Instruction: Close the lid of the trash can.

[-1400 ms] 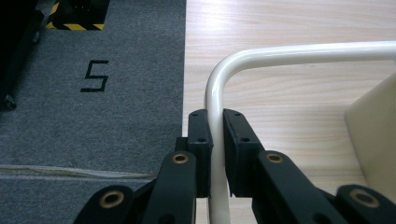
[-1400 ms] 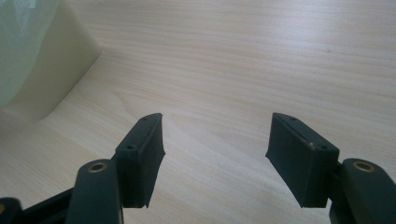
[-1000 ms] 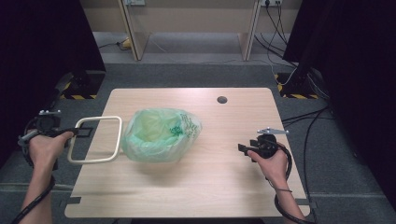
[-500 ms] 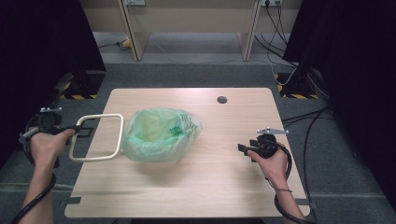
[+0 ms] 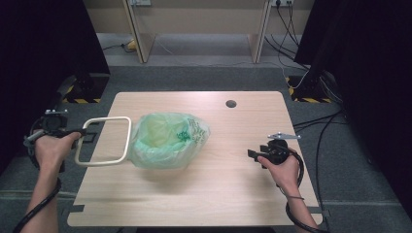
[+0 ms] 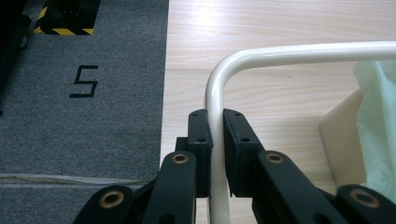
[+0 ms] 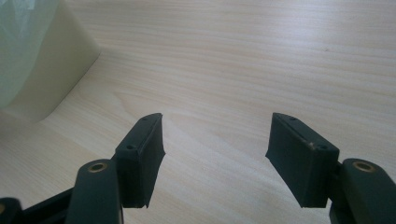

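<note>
Grey carpet lies under the wooden counter point(image 5: 214, 194). On it sits a cream bin point(image 7: 51, 79) with a green bag point(image 5: 167, 141). The left gripper point(image 6: 215, 140) has its jaws squeezed on the bin's handle point(image 6: 289, 53). The right gripper point(image 7: 215, 149) rests well apart, jaws wide and empty.

Wooden table point(image 5: 233, 194), grey carpet point(image 6: 84, 93)

I count one cream bin point(image 5: 145, 158) on the desk point(image 5: 204, 194), lined with one green plastic bag point(image 5: 167, 138) and fitted with one looped tube handle point(image 5: 104, 141). I hold two grippers, one per hand. One round hole point(image 5: 231, 103) near the desk's far edge.
</note>
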